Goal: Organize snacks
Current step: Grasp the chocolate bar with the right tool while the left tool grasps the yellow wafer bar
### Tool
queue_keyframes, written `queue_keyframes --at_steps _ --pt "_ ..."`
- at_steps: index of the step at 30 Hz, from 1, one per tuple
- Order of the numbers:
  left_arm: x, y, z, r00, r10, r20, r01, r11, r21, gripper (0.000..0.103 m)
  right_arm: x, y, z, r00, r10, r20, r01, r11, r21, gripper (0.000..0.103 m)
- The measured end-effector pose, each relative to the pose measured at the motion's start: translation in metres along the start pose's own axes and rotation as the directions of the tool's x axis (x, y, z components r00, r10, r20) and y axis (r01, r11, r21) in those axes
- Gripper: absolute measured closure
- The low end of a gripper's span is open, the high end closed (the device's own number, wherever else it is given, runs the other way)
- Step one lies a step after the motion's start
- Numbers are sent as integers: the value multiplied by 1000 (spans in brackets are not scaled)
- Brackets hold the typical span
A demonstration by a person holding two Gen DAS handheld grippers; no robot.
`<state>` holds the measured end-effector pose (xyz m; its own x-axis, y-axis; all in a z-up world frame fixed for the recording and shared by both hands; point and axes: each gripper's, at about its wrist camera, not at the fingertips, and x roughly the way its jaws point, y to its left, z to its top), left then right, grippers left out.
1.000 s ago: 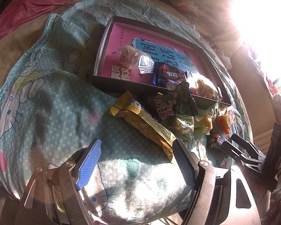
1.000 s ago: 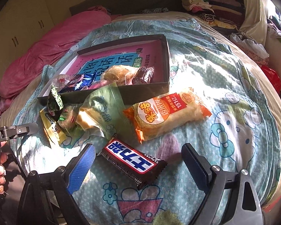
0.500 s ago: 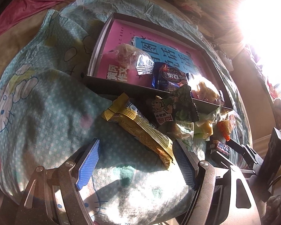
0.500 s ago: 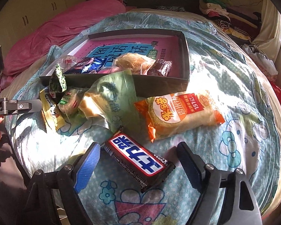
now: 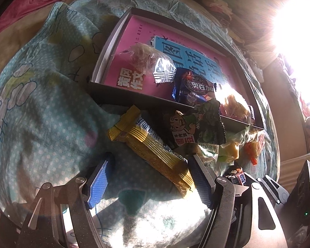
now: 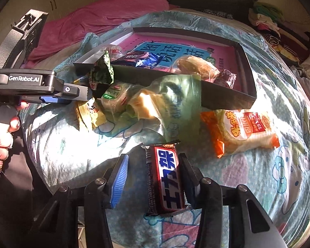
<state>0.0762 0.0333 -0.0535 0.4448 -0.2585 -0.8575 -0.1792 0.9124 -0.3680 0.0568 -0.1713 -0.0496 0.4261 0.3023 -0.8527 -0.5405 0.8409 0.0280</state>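
Observation:
A dark box [image 5: 122, 98] with a pink and blue book on its floor lies on the bed and holds several wrapped snacks. A yellow snack bar [image 5: 153, 153] lies between the fingers of my open left gripper [image 5: 148, 184]. A green pea packet [image 5: 198, 126] leans on the box wall. My right gripper [image 6: 155, 177] has its jaws partly closed around a Snickers bar [image 6: 167, 177]; the right finger touches it and a gap remains at the left pad. An orange packet [image 6: 241, 128] and a green packet [image 6: 175, 105] lie in front of the box [image 6: 227, 97].
The bed has a light blue cartoon sheet [image 5: 41, 107]. A pink blanket [image 6: 105, 20] lies at the far left. Folded clothes [image 6: 268, 20] are piled at the far right. Strong sun glare [image 5: 295, 20] washes out the left view's upper right.
My right gripper moved forward around the Snickers bar and its jaws narrowed; the bar now lies lengthwise between them. My left gripper moved closer to the yellow bar, still open.

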Motion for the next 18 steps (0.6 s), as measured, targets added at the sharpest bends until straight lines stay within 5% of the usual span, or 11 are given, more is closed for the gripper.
queue_keyframes --at_steps 5,10,18 --pt "4 -2 3 1000 12 -6 -12 1000 -9 35 1 -5 0 1000 15 -2 -15 1000 25 57" --pt "7 -5 10 1000 18 -23 -18 999 -34 55 2 -7 1 1000 13 -1 -13 999 34 60" --pt "6 -1 9 998 -30 -58 22 991 -130 64 1 -15 0 1000 26 9 -27 996 80 69"
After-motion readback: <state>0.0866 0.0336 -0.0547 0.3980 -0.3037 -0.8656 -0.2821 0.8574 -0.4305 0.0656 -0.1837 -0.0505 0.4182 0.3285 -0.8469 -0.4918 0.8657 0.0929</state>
